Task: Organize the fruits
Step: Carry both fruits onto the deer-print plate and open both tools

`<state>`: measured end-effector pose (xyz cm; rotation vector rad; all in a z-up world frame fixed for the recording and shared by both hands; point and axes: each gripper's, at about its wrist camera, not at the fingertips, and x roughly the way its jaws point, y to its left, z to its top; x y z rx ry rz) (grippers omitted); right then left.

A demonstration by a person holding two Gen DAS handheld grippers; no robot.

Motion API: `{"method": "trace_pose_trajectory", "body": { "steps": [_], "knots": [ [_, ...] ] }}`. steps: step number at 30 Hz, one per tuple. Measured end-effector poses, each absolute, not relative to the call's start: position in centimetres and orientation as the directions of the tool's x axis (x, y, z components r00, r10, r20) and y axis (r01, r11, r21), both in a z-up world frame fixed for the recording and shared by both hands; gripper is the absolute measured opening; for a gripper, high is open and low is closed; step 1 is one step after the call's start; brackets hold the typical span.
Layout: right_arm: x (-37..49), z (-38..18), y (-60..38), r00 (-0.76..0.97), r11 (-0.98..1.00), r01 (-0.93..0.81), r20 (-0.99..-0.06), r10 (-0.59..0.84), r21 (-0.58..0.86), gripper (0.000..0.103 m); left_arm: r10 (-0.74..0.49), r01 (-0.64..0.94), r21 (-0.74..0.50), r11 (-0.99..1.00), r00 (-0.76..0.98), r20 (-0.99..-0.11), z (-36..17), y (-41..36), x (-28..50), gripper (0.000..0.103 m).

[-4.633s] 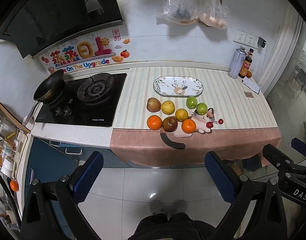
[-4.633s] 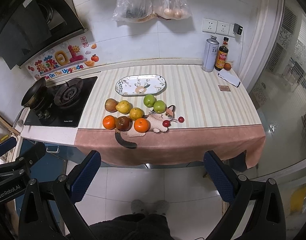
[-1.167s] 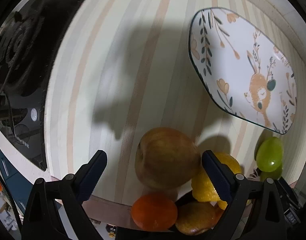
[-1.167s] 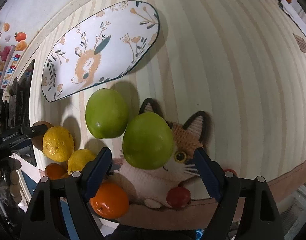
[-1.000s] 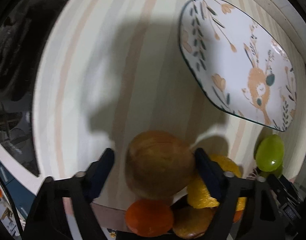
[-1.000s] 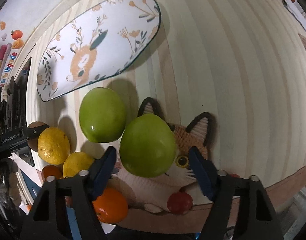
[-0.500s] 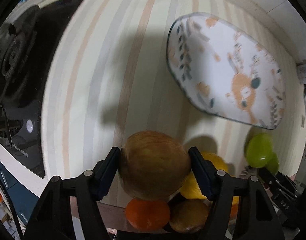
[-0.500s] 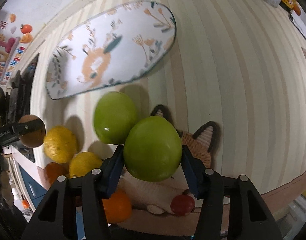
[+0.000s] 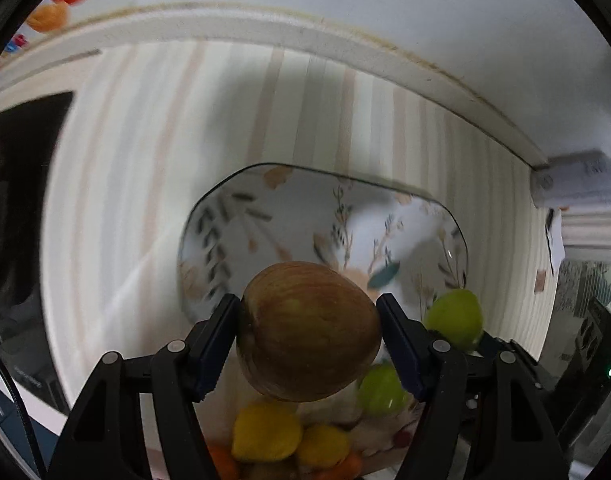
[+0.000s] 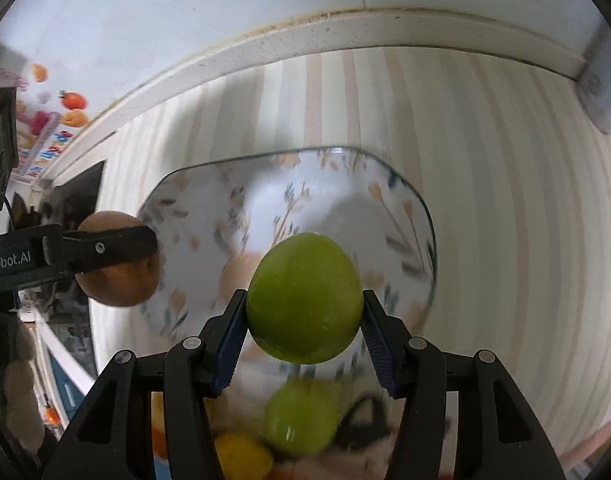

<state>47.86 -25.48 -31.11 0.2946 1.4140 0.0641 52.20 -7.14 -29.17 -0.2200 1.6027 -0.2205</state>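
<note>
Only the right view shows both fruits (image 10: 304,298) (image 10: 117,276) gripped.

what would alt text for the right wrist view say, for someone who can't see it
The right gripper holds a green apple above a floral plate on a striped counter. At left, the left gripper carries a brown apple. Another green apple and a yellow fruit lie blurred below.
</note>
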Motion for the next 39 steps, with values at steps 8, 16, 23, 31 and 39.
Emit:
{"method": "trace_pose_trajectory", "body": {
  "steps": [8,16,23,31,39],
  "knots": [
    [51.7,-33.6,-25.1,0.094,0.982,0.081,-0.982,0.164,0.172,0.058,-0.233,-0.027,-0.232,0.972,-0.142,-0.962,-33.6,-8.8,56.1,0.068],
    [52.3,-34.3,-25.3,0.043,0.982,0.086,-0.985,0.167,0.17,0.063,-0.192,-0.01,-0.193,0.981,-0.175,-0.966,-34.8,-9.5,56.8,0.068],
    [52.0,-33.2,-25.9,-0.002,0.985,0.107,-0.99,0.138,0.137,0.087,-0.146,0.026,-0.15,0.988,-0.13,-0.981,-33.4,-10.0,56.9,0.092],
    [48.5,-31.8,-25.4,-0.037,0.989,0.097,-0.992,0.117,0.113,0.089,-0.057,0.071,-0.061,0.996,-0.056,-0.997,-29.7,-8.5,54.4,0.093],
    [44.2,-29.2,-25.3,0.0,0.991,0.09,-0.995,0.097,0.096,0.089,-0.004,0.057,-0.001,0.998,0.043,-0.999,-26.4,-5.7,48.6,0.093]
  ]
}}
